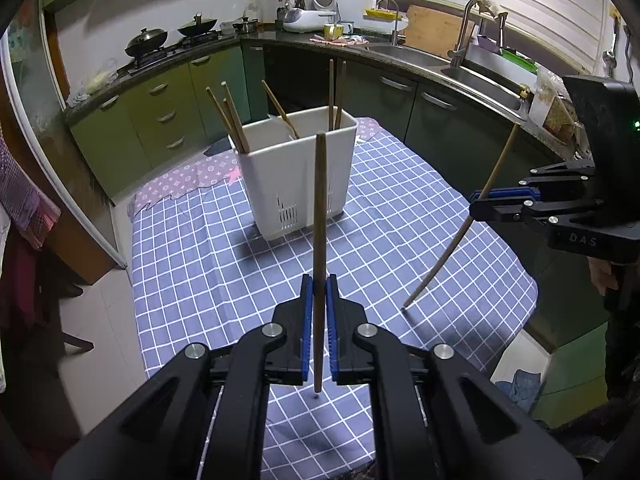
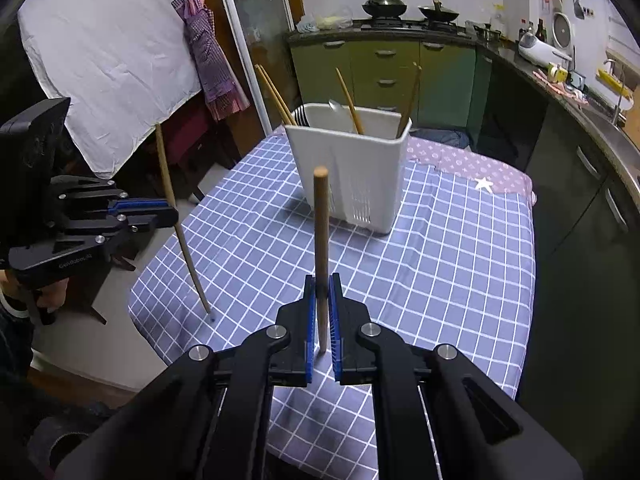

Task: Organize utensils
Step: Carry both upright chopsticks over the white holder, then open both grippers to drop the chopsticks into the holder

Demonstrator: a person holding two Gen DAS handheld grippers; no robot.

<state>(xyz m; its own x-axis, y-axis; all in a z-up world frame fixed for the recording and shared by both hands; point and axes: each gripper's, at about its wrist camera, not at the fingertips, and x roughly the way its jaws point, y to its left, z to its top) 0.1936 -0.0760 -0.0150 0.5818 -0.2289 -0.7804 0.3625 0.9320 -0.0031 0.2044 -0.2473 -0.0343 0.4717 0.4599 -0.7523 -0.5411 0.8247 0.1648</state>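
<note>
Two wooden chopsticks in play, one per gripper. Left gripper (image 1: 319,288) is clamped on a dark brown chopstick (image 1: 319,216), held nearly upright between the blue pads; its lower tip hangs just above the checked tablecloth (image 1: 224,264), top end reaches up in front of the utensil holder. From the right wrist view the same left gripper (image 2: 170,212) shows at the left edge, with that chopstick (image 2: 176,216) slanting down, tip at or just above the cloth near the table's edge; cannot tell if it touches.

Right gripper (image 2: 322,288) is closed on a lighter wooden chopstick (image 2: 321,248), also upright, blunt top end facing the camera, lower end between the pads above the cloth. In the left wrist view the right gripper (image 1: 478,204) comes in from the right, its chopstick (image 1: 464,220) tilted, lower tip near the cloth, well apart from the holder.

White plastic utensil holder (image 1: 296,176) stands upright on the tablecloth, past both grippers, slotted vents low on its walls. Several chopsticks (image 1: 236,120) already stand in it, leaning in different compartments; a metal spoon (image 2: 338,109) shows inside from the right wrist view.

A pink patterned cloth (image 1: 192,176) lies under the checked one at the far end. Around: green cabinets (image 1: 160,112), stove with two woks (image 1: 146,40), steel sink (image 1: 432,58), a checked apron (image 2: 208,52) hanging by the door.
</note>
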